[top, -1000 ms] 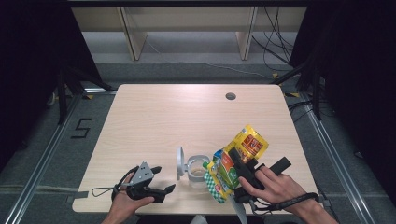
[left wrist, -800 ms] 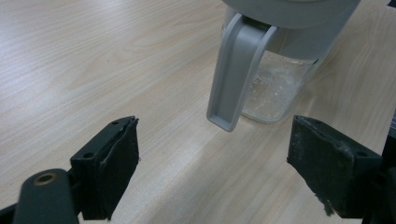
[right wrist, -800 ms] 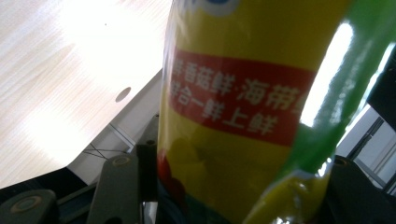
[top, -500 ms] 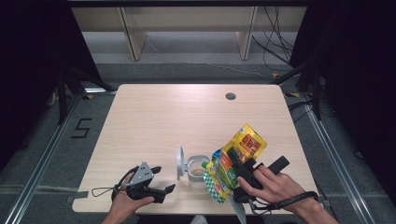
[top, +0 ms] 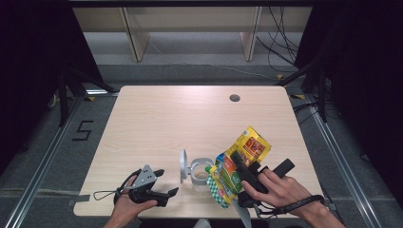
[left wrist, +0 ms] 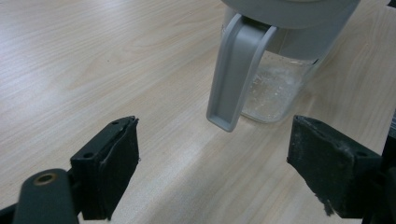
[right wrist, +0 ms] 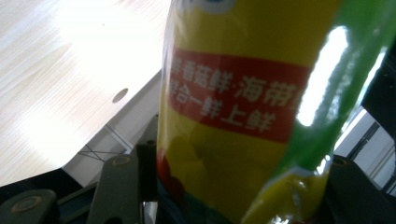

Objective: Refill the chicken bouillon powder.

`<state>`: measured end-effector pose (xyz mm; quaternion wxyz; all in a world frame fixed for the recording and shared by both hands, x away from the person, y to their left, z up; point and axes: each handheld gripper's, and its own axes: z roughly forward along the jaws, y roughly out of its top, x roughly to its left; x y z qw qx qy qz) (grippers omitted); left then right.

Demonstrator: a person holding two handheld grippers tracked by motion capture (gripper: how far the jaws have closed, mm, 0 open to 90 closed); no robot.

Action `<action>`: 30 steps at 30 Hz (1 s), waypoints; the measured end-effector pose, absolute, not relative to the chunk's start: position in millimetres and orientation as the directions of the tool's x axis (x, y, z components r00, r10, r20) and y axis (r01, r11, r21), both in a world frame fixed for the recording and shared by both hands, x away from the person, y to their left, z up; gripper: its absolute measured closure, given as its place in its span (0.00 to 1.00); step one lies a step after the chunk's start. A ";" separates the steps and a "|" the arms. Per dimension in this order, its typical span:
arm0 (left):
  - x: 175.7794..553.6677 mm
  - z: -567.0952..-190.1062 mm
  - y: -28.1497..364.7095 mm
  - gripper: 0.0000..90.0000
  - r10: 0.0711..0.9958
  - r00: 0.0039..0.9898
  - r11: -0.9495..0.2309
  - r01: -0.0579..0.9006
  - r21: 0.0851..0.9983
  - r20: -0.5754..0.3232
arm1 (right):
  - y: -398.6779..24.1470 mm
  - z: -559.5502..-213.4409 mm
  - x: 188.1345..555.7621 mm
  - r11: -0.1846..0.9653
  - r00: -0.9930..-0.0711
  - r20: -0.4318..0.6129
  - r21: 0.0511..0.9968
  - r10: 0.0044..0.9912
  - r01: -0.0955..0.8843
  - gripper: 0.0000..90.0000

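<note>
The right gripper is clamping a yellow and green pouch; in the right gripper view the pouch is sitting between the two black jaws, which are pressing on it from both sides. The pouch is being held tilted, its spouted lower end leaning over the open top of a clear jar, its upper end pointing toward the table's far right. Whether the spout is touching the jar's rim cannot be told. The right hand is lying over the gripper's body, close to the table's near edge.

The jar is standing upright on the table near the middle of the near edge, with its grey hinged lid flipped up and standing on edge at its left. In the left gripper view the jar is showing clear walls with a thin whitish residue low down, and a grey tab is hanging from the lid over its side.

The left gripper is resting low at the near left of the table, held by the left hand, its jaws standing wide apart with nothing between them and pointing toward the jar, which is sitting just beyond the tips.

The whole far half of the table is lying bare, apart from a round cable hole near the far right corner. The working group is crowding the near edge; open room is lying to the left and beyond.
</note>
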<state>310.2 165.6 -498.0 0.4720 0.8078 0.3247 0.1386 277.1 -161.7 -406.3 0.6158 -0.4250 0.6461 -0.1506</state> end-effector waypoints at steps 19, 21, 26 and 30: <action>310.2 -498.7 164.9 0.18 0.651 0.754 -0.342 0.393 0.853 -0.087 | -161.7 -406.9 281.0 0.628 0.092 -0.701 -0.682 -0.707 -0.376 0.54; 310.2 -498.6 164.9 0.18 0.651 0.754 -0.341 0.394 0.853 -0.088 | -162.1 -406.5 282.3 0.632 0.083 -0.705 -0.676 -0.705 -0.378 0.54; 310.3 -498.7 164.9 0.18 0.650 0.755 -0.343 0.392 0.853 -0.086 | -161.9 -405.3 284.3 0.628 0.081 -0.700 -0.680 -0.709 -0.379 0.54; 310.3 -498.7 164.8 0.18 0.650 0.755 -0.344 0.392 0.853 -0.085 | -160.4 -403.9 284.3 0.627 0.078 -0.701 -0.678 -0.709 -0.384 0.54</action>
